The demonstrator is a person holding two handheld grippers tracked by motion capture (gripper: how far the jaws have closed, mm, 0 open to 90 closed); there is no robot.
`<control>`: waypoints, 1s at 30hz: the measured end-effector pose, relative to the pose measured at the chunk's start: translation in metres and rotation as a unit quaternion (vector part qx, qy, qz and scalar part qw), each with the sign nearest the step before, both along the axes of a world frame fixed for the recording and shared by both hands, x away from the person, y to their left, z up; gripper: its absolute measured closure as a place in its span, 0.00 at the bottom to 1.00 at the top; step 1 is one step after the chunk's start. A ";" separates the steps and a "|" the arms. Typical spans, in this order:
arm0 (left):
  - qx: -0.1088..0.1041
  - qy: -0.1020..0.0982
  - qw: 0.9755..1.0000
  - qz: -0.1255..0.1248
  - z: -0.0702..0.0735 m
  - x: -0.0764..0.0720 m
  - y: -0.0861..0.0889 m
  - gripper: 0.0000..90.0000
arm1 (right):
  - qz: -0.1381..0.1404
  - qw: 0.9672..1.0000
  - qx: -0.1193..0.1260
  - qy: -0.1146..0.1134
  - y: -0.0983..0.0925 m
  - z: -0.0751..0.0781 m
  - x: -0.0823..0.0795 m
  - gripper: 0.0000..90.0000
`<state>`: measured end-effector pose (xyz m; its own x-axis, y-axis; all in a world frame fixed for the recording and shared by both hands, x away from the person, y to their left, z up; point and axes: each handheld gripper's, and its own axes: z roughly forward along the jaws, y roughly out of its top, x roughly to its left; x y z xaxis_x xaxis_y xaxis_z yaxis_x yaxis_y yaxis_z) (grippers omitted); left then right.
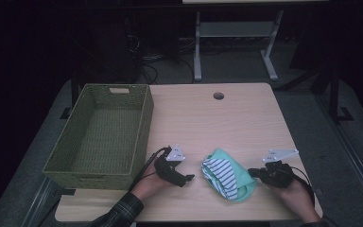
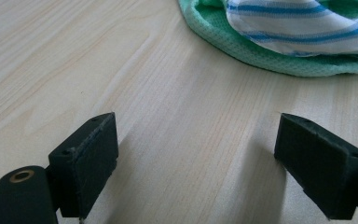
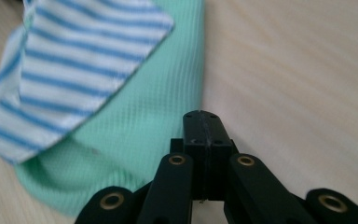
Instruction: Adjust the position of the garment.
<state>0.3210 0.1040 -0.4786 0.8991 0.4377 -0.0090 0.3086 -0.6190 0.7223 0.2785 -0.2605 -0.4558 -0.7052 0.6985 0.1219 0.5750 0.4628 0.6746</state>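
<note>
High view: pale wood-grain table [image 1: 246,118] with a round cable hole [image 1: 218,96] stood on grey carpet in a dark room, a white desk frame [image 1: 234,33] behind. Empty green woven basket [image 1: 105,135] sat at the table's left. A crumpled mint-green knit garment with a white, blue-striped cloth [image 1: 228,178] lay near the front edge, between the left gripper [image 1: 185,178] and right gripper [image 1: 256,173]. Left gripper view: jaws were released wide over bare wood, the garment [image 2: 279,51] ahead, apart from them. Right gripper view: jaws were clenched together, holding nothing, at the garment's [image 3: 144,140] edge. No readable writing anywhere.
</note>
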 end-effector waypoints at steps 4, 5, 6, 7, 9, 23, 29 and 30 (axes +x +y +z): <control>0.000 0.000 1.000 0.000 0.000 0.000 0.000 0.14 | 0.006 1.000 0.013 -0.020 0.009 0.011 0.013 1.00; 0.000 0.000 1.000 0.000 0.000 0.000 0.000 0.14 | 0.011 1.000 0.018 -0.022 0.013 0.013 0.017 1.00; 0.000 0.000 1.000 0.000 0.000 0.000 0.000 0.14 | 0.014 0.999 0.020 -0.023 0.017 0.015 0.021 1.00; -0.001 0.000 1.000 0.001 0.000 0.000 0.000 0.14 | 0.018 0.999 0.021 -0.023 0.023 0.017 0.025 1.00; -0.002 0.000 1.000 0.001 0.000 0.000 0.000 0.14 | 0.027 0.999 0.022 -0.025 0.035 0.019 0.034 1.00; 0.002 -0.001 1.000 -0.001 0.000 0.000 0.001 0.14 | 0.063 0.998 0.005 -0.012 0.091 0.006 0.074 1.00; 0.000 0.001 1.000 0.000 0.000 0.000 0.000 0.14 | 0.055 0.998 -0.029 -0.006 0.102 -0.007 0.085 1.00; 0.001 0.001 1.000 0.000 0.000 0.000 0.000 0.14 | 0.051 0.998 -0.028 -0.008 0.102 -0.008 0.087 1.00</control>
